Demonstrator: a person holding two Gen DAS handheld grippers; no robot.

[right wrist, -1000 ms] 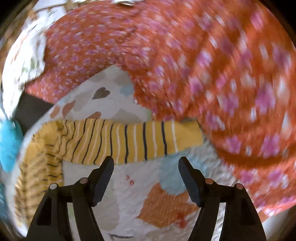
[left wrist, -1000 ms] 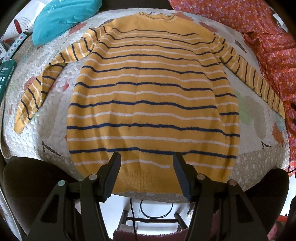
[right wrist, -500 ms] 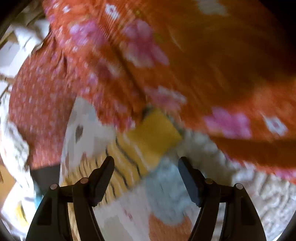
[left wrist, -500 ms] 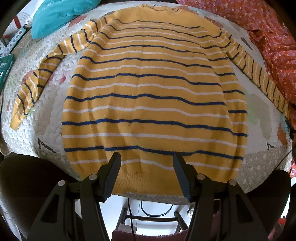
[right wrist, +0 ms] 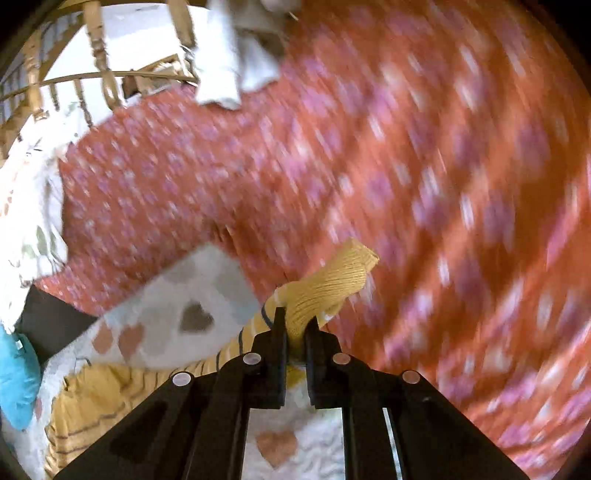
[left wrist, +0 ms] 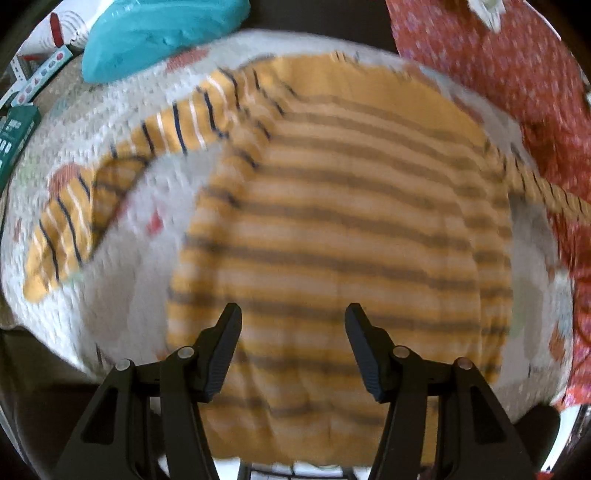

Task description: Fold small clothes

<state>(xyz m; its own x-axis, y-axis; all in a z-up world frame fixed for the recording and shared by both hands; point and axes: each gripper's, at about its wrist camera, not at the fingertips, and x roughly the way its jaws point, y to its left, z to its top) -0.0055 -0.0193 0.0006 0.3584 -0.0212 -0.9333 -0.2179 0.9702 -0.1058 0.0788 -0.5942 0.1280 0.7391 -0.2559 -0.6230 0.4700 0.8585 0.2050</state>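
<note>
Lying flat on the quilt (left wrist: 122, 302): sweater (left wrist: 332, 229), cuff (right wrist: 332, 288) lifted off it; right hand-held gripper (right wrist: 295, 325) clenching that cuff, left hand-held gripper (left wrist: 293, 347) hanging released above the sweater's hem; risking the cuff slipping from a shallow pinch, or snagging the red cloth (right wrist: 369, 166) crowding the sweater's right; finding open room left of the sweater, short of the quilt's edge and the teal bag (left wrist: 155, 33).

Sweater (left wrist: 332, 229) flat on quilt (left wrist: 122, 206)
</note>
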